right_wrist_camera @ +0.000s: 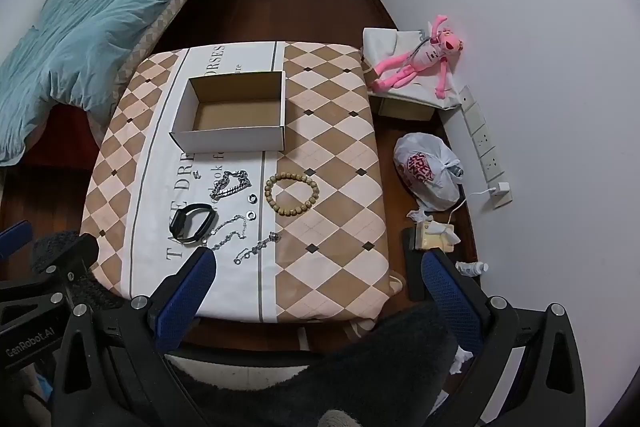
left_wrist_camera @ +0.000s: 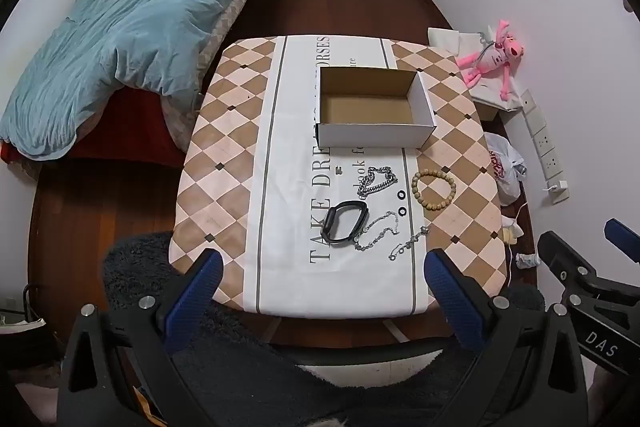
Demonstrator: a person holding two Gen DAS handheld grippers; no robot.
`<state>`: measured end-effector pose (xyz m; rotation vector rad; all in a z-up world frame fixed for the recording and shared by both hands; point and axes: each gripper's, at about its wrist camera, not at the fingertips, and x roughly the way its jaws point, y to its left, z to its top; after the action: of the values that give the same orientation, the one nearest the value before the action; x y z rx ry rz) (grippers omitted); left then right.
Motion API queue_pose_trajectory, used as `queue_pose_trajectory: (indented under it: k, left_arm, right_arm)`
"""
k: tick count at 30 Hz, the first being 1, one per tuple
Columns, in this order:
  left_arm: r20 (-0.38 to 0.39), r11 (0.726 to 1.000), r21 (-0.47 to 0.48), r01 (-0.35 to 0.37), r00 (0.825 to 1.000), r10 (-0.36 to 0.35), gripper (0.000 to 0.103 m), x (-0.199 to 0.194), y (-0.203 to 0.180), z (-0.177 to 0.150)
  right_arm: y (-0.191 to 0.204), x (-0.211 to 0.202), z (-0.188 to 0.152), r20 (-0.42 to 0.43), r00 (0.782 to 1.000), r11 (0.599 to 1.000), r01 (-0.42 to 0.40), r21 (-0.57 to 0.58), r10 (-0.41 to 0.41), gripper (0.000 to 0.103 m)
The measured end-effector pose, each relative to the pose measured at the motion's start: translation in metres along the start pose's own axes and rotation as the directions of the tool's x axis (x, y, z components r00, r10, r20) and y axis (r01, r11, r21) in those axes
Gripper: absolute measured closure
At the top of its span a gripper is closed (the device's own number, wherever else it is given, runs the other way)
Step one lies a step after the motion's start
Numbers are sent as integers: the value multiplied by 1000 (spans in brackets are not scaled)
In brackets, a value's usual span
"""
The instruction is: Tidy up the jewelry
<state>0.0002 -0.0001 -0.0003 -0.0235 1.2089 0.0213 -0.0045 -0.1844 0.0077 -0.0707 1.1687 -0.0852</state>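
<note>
An open empty cardboard box (left_wrist_camera: 374, 107) (right_wrist_camera: 236, 115) stands on the table. In front of it lie a thick silver chain (left_wrist_camera: 378, 181) (right_wrist_camera: 231, 183), a wooden bead bracelet (left_wrist_camera: 434, 187) (right_wrist_camera: 291, 194), two small black rings (left_wrist_camera: 401, 203) (right_wrist_camera: 252, 206), a black watch band (left_wrist_camera: 344, 223) (right_wrist_camera: 192, 223), a thin silver chain (left_wrist_camera: 378, 231) (right_wrist_camera: 229, 233) and a short silver chain (left_wrist_camera: 408, 243) (right_wrist_camera: 258, 247). My left gripper (left_wrist_camera: 322, 267) is open and empty, held above the table's near edge. My right gripper (right_wrist_camera: 318, 265) is open and empty, to the right of it.
The table has a checked cloth (left_wrist_camera: 224, 155) (right_wrist_camera: 340, 163). A bed with a blue quilt (left_wrist_camera: 132, 27) (right_wrist_camera: 88, 31) is to the left. A pink plush toy (left_wrist_camera: 492, 59) (right_wrist_camera: 420, 67), a white plastic bag (right_wrist_camera: 426, 171) and a power strip (right_wrist_camera: 484, 143) lie to the right by the wall.
</note>
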Motion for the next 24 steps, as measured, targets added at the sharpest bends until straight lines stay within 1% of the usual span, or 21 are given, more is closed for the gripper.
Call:
queue_pose_trajectory:
  k: [24]
  left_arm:
    - [13, 1000, -1, 0, 1000, 0, 0, -4, 0, 0]
  right_arm:
    - [-4, -2, 1, 5, 1000, 1000, -2, 9, 2, 0]
